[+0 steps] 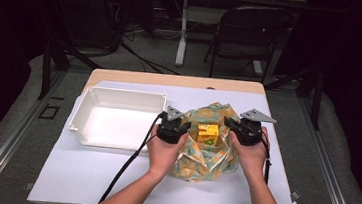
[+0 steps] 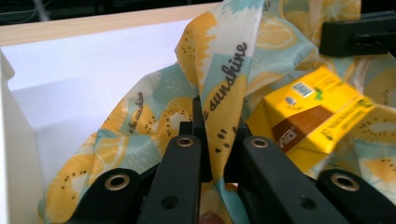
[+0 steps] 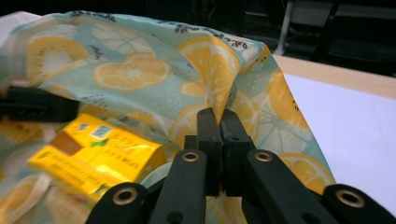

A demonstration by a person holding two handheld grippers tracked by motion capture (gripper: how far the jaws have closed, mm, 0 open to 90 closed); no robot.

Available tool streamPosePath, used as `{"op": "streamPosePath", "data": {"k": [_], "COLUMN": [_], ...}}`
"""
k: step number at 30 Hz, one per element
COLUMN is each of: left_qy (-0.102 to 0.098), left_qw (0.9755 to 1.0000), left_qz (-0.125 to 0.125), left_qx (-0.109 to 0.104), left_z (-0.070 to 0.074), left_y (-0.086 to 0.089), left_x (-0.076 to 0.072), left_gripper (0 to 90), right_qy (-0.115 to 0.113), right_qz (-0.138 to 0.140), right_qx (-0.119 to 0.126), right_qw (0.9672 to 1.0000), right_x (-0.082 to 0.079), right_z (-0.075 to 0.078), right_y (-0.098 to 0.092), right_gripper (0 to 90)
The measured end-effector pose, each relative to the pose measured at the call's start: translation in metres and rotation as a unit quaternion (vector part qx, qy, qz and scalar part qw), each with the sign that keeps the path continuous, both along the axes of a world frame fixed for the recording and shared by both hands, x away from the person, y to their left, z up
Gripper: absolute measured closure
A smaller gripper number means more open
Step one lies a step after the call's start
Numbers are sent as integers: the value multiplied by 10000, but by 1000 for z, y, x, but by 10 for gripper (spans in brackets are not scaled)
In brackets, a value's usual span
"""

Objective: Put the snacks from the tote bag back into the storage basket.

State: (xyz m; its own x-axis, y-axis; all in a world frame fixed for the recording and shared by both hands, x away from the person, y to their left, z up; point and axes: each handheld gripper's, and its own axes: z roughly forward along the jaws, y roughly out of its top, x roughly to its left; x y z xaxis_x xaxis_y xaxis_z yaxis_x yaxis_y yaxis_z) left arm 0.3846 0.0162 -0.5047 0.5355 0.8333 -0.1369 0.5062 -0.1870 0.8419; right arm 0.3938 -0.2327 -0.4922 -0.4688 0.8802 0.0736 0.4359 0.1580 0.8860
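Count: one cloth bag (image 1: 204, 152) printed with lemon and kiwi slices on pale teal, lettering "sunshine" legible in the left gripper view; one yellow carton (image 1: 207, 133) with a brown panel; one white plastic tub (image 1: 117, 118); two claws, one in each of the person's hands.

Bag sits at bench centre, slightly toward 3 o'clock, mouth pulled open upward. Carton lies inside the open mouth, between the two claws, tilted in both gripper views.

Left claw (image 1: 174, 126): at the bag's 9 o'clock rim. In the left gripper view the left claw (image 2: 215, 135) has its jaws together, clamped on a fold of bag fabric (image 2: 224, 93) that rises between them. The carton (image 2: 313, 116) lies just beside it at 3 o'clock.

Right claw (image 1: 241, 129): at the bag's 3 o'clock rim. In the right gripper view the right claw (image 3: 217, 140) has its jaws together, pinching the bag edge (image 3: 219, 79). The carton (image 3: 100, 154) lies at its 9 o'clock.

Tub: rectangular, at 9 o'clock of the bag, just beside the left claw.

Surface: the bench (image 1: 181, 80) has a light wood top covered by a white sheet (image 1: 111, 175); wood is exposed along the far edge at 12 o'clock.

Room: dark; grey carpet around the bench; one black folding chair (image 1: 246, 30) at 1 o'clock beyond the bench, a white stand leg (image 1: 181, 37) at 12 o'clock, and cables on the floor.
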Motion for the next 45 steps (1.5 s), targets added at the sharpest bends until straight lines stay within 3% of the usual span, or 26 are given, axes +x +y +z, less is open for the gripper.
{"op": "streamPosePath", "data": {"k": [2,5,11,15,21,25,28,29,31,32,36,38,45], "left_qy": [111,172,235,465,485,479,310,258,155,112,17,23,-153], "left_qw": [9999,9997,9977,9970,9973,9977,9989,9992,9997,9998,9999,9997,9983], "left_qz": [43,38,-12,16,54,19,-39,-33,-28,-32,-134,-248,-454], "left_qx": [79,185,630,614,551,474,357,300,194,152,17,-73,-339], "left_z": [-8,-15,-35,-55,-56,-54,-49,-46,-40,-36,-23,-17,0], "left_y": [-7,-12,-22,-19,-15,-8,0,3,8,10,19,22,38], "left_x": [-2,-2,-4,-7,-9,-11,-17,-19,-23,-25,-30,-32,-40], "left_gripper": [886,888,891,889,862,792,684,610,581,542,499,484,496], "right_qy": [272,440,636,758,946,1044,899,795,730,646,424,151,-278], "right_qz": [-78,-107,-113,-113,-183,-221,-295,-319,-359,-394,-490,-584,-621], "right_qx": [-95,-117,-8,56,9,41,178,300,427,598,606,600,560], "right_qw": [9996,9989,9979,9970,9953,9943,9954,9959,9958,9953,9961,9964,9961], "right_x": [9,12,10,8,2,-5,-13,-20,-24,-33,-46,-59,-75], "right_z": [-14,-26,-39,-47,-62,-69,-66,-60,-57,-49,-38,-23,1], "right_y": [1,0,-3,-9,-14,-19,-24,-30,-33,-37,-38,-35,-21], "right_gripper": [890,890,887,882,879,835,673,572,529,464,385,314,234]}}
